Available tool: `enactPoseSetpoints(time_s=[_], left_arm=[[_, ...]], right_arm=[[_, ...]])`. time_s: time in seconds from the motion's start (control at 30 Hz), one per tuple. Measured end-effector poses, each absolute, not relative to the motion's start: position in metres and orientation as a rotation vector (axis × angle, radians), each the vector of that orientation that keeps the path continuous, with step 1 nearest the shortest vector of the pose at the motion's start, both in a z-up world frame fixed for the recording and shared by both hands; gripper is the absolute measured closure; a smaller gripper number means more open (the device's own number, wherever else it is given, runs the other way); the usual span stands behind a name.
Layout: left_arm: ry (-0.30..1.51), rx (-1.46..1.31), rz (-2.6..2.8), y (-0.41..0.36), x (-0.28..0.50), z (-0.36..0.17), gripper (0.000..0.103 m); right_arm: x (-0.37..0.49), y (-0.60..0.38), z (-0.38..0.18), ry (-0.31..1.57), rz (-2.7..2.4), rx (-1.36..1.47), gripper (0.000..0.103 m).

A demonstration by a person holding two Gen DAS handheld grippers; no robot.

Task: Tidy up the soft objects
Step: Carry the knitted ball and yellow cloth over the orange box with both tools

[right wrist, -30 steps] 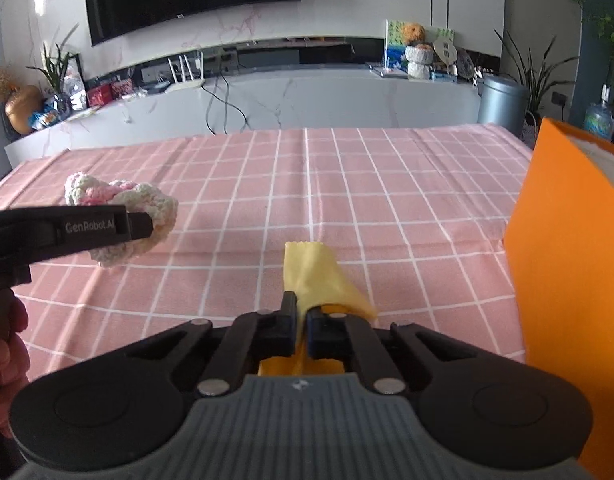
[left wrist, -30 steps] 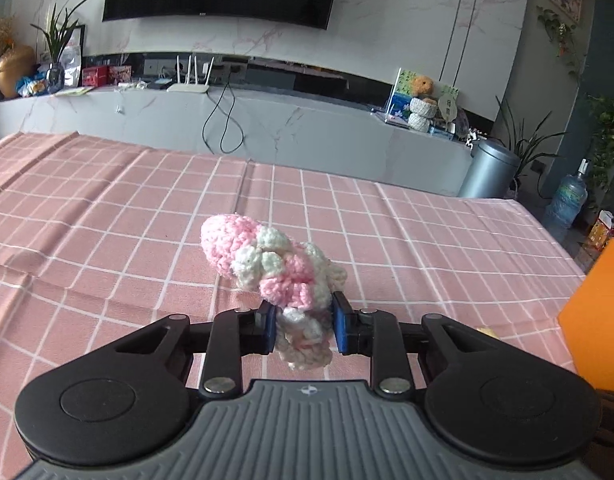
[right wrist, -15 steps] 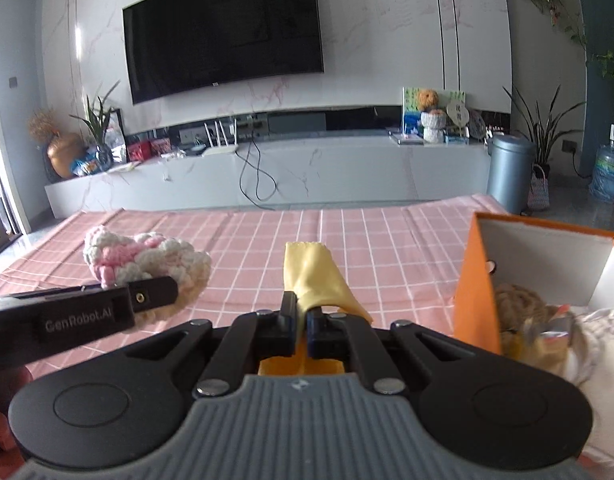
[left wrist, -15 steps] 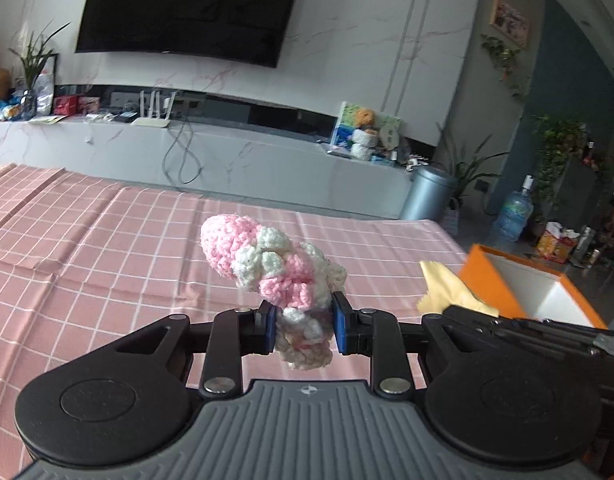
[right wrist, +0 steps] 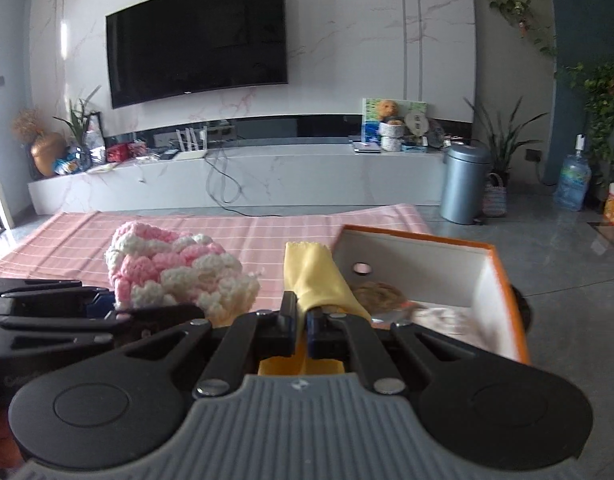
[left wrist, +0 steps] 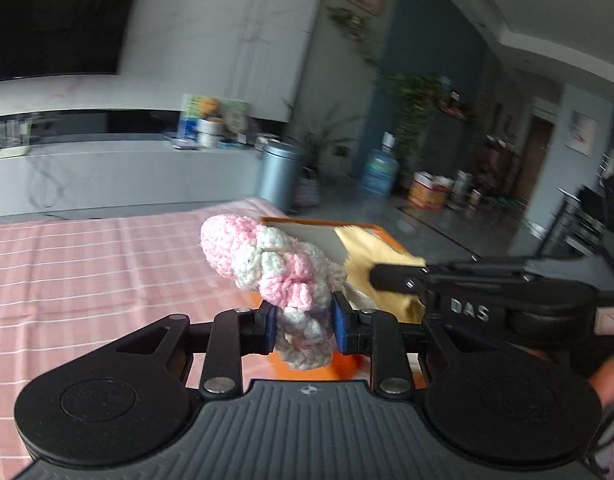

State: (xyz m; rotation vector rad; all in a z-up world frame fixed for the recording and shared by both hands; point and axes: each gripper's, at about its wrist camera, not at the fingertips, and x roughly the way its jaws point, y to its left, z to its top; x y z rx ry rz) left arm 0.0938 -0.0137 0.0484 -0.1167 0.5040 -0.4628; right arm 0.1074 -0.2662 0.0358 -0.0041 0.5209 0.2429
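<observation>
**Both grippers carrying soft things beside the orange box**

The left gripper [left wrist: 303,326] is clamping its jaws on the lower end of a pink-and-white crocheted toy [left wrist: 267,266], and the toy's rounded pink tip is sticking up and forward, past the jaws and a little to their left. Just to the right of those jaws, the right gripper [right wrist: 302,322] is holding its jaws pressed together on a yellow cloth [right wrist: 313,276]; the cloth is standing up out of the jaws in a folded strip and also hanging down beneath them.

From the right wrist view, the orange box [right wrist: 503,280] is sitting just ahead and to the right of the right jaws, open at the top, white inside, with a brownish soft item [right wrist: 377,294] and a pale one already lying in it; what they are, I cannot tell. The crocheted toy is showing to the left of the right jaws, above the pink checked cloth [right wrist: 243,232] that is covering the surface. From the left wrist view, the box is lying directly beyond the left jaws, partly hidden by the toy and the yellow cloth. The left view is blurring.
</observation>
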Motion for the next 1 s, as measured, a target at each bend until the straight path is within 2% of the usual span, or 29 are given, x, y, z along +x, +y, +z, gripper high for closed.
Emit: enactPoseSetpoints(time_s=[0.37, 0.63, 0.77, 0.93, 1.0], left_arm=[[0.697, 0.028, -0.754, -0.112, 0.125, 0.039, 0.073], [0.86, 0.093, -0.773, -0.148, 0.156, 0.013, 0.072], [0.899, 0.123, -0.744, -0.156, 0.162, 0.003, 0.072], [0.945, 0.176, -0.701, -0.166, 0.166, -0.004, 0.072], [0.956, 0.204, -0.679, -0.165, 0.161, -0.006, 0.07]], right_arm=[[0.113, -0.343, 0.013, 0.74, 0.172, -0.112, 0.101], [0.137, -0.348, -0.011, 0.906, 0.193, -0.116, 0.1], [0.145, -0.348, -0.022, 0.951, 0.192, -0.11, 0.093], [0.15, -0.351, -0.025, 0.971, 0.185, -0.116, 0.091], [0.151, -0.352, -0.026, 0.971, 0.176, -0.121, 0.08]])
